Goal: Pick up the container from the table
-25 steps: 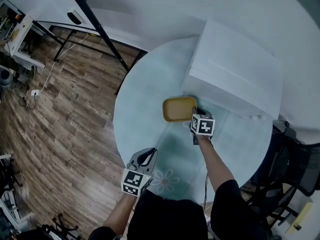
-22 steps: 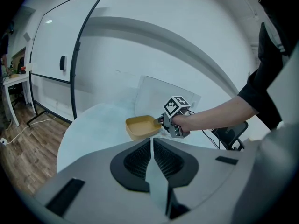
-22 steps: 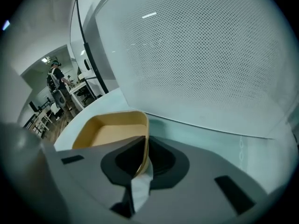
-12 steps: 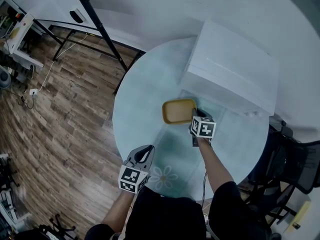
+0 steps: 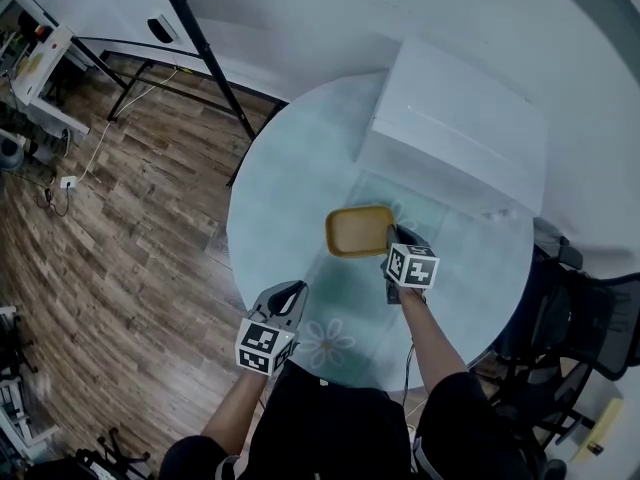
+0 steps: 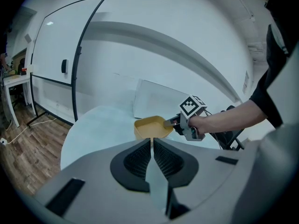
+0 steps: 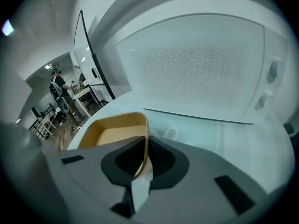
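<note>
A shallow yellow container is near the middle of the round pale table. My right gripper is shut on its right rim; in the right gripper view the thin rim stands pinched between the jaws of the gripper. The left gripper view shows the container ahead, its underside hidden. My left gripper is near the table's front edge, apart from the container, jaws shut on nothing.
A white microwave stands on the far right of the table, just behind the container. A flower print marks the table front. A black stand leans over wooden floor at left; a dark chair is at right.
The right gripper has drawn the container toward me, away from the microwave. The left gripper has stayed near the front edge.
</note>
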Available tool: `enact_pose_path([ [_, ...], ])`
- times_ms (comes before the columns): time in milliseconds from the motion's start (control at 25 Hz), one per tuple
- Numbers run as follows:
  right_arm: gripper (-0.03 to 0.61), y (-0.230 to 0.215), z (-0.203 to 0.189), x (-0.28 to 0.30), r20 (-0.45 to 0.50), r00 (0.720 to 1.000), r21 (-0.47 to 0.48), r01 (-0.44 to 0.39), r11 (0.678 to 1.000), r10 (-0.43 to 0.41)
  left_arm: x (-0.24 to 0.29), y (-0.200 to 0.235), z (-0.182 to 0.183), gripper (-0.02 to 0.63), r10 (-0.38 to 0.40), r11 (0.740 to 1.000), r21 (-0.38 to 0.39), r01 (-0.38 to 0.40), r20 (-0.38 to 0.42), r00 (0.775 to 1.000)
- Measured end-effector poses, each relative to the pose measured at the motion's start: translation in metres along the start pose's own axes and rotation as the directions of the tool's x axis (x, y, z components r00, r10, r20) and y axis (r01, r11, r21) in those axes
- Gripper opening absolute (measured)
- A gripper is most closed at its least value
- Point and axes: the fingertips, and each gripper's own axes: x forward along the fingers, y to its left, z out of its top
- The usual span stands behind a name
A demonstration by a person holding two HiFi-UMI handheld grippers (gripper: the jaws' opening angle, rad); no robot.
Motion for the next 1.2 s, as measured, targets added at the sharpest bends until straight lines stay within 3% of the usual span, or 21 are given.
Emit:
enact_pose_path([
  [600, 0.037, 0.027, -0.030, -0.113, 0.056, 0.998, 0.067, -0.036, 0.997, 0.033, -0.019, -0.032, 0.039, 0.031, -0.022, 0.996, 0.083, 0.015, 0.089, 0.996],
  [1200, 0.036, 0.044, -0.079, -0.193, 0.086, 0.995, 0.105, -0.055, 0.993, 0.046, -0.046, -0.042, 0.046, 0.031, -0.014, 0.993, 0.116, -0.001, 0.123, 0.992],
])
